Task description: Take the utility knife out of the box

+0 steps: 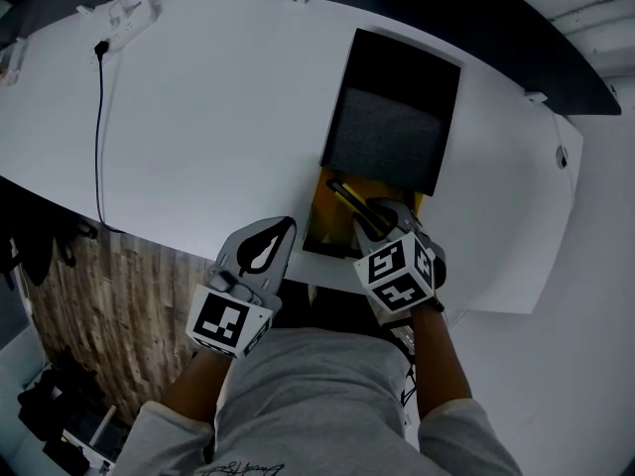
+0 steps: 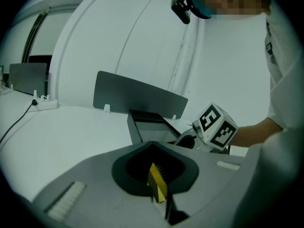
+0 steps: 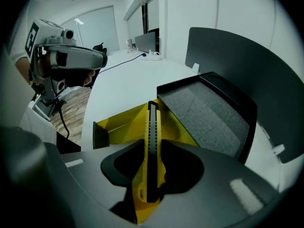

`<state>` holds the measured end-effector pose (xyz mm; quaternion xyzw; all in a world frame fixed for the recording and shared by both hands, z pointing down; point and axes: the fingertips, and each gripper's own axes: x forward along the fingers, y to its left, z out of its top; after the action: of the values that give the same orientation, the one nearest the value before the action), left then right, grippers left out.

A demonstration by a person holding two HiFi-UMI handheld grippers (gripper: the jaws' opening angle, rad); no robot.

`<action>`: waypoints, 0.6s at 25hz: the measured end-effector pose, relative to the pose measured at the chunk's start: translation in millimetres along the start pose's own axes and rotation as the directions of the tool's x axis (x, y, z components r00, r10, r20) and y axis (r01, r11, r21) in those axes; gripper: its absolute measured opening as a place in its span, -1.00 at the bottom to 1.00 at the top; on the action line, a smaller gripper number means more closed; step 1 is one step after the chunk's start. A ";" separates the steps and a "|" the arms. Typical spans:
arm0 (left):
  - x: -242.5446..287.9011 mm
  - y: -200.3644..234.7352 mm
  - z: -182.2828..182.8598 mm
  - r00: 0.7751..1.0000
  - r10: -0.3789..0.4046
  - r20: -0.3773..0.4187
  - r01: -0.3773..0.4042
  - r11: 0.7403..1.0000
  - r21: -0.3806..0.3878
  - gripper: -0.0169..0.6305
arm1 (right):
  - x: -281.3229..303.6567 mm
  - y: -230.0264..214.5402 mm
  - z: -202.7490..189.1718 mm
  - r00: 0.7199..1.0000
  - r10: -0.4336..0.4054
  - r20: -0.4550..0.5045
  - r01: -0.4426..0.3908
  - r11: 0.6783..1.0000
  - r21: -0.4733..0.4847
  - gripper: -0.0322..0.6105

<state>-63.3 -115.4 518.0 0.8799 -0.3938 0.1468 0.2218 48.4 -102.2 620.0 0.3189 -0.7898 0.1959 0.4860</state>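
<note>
- In the right gripper (image 1: 380, 218): the utility knife (image 3: 152, 141), yellow with a black slider strip down its middle. Pinched at its butt end between the jaws and pointing straight out along them.
- Knife held over the open yellow inside of the box (image 1: 319, 209), tip aimed toward the far end. Impossible to tell whether the tip touches the yellow card beneath.
- Behind the yellow part: the black lid (image 1: 392, 127), lined with grey foam, folded back away from the person and resting on the table.
- On the left gripper (image 1: 278, 236): jaws drawn together with a thin yellow piece (image 2: 157, 183) caught between them, standing on edge — no telling what it belongs to.
- Left gripper parked just left of the box's near corner, at the near edge of the table, tilted only shallowly downward. Apart from the right gripper, which sits on the other side of that corner.
- Underneath it all: a white table (image 1: 198, 117) with a curved outline.
- Across the table's left part: a black cable (image 1: 98, 137) running up to a white power strip (image 2: 43, 102).
- Along the far edge: a grey partition panel (image 2: 137, 96), upright on small white feet.
- Past the near edge, lower left: wooden floor (image 1: 109, 305) — and bare forearms in short grey sleeves behind both grippers.
</note>
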 end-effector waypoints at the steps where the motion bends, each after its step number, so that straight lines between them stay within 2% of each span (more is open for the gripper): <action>1: -0.5 -0.8 1.5 1.000 -0.001 0.002 0.001 1.000 0.003 -0.94 | -3.1 -1.1 2.0 1.000 -0.002 0.011 0.002 1.000 0.006 -0.49; 15: -7.6 -12.3 27.3 0.999 -0.013 0.038 0.011 0.998 0.058 -0.95 | -48.9 -7.6 29.9 0.985 -0.022 0.171 0.007 0.996 0.087 -0.49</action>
<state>-56.5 -117.2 487.9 0.8909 -0.3883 0.1396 0.1896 50.4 -110.8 562.9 0.3609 -0.8172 0.1981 0.4033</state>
